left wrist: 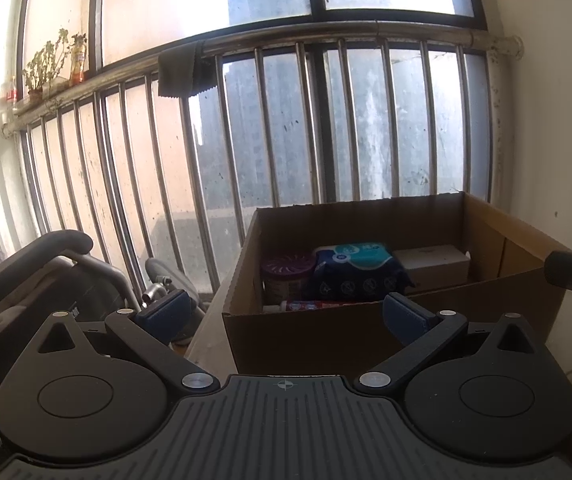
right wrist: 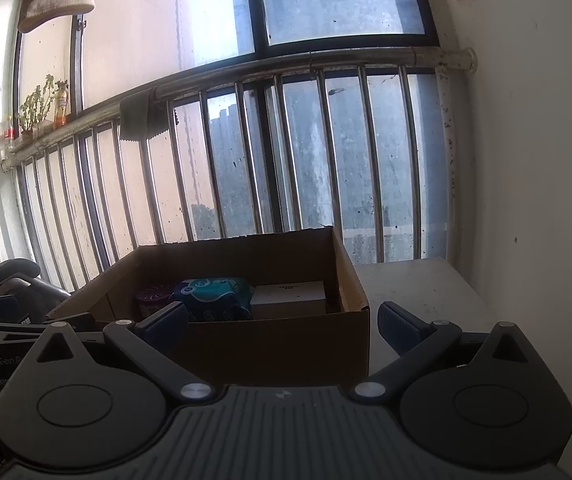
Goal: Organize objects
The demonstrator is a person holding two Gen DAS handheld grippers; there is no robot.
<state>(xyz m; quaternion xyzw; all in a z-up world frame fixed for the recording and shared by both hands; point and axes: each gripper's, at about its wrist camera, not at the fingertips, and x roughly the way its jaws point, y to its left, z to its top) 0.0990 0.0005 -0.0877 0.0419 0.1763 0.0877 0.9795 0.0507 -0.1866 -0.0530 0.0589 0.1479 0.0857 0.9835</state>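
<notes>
Fingers of both grippers stood wide apart, empty, level before the cardboard box, bare surface lying open to its right.

One cardboard box holds four things: one purple-lidded jar, one blue packet, one white carton, one tube. Two potted plants stand on the rail.

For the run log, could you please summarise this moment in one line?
left gripper: open, empty | right gripper: open, empty | cardboard box: holds blue pack, white box, purple jar
</notes>
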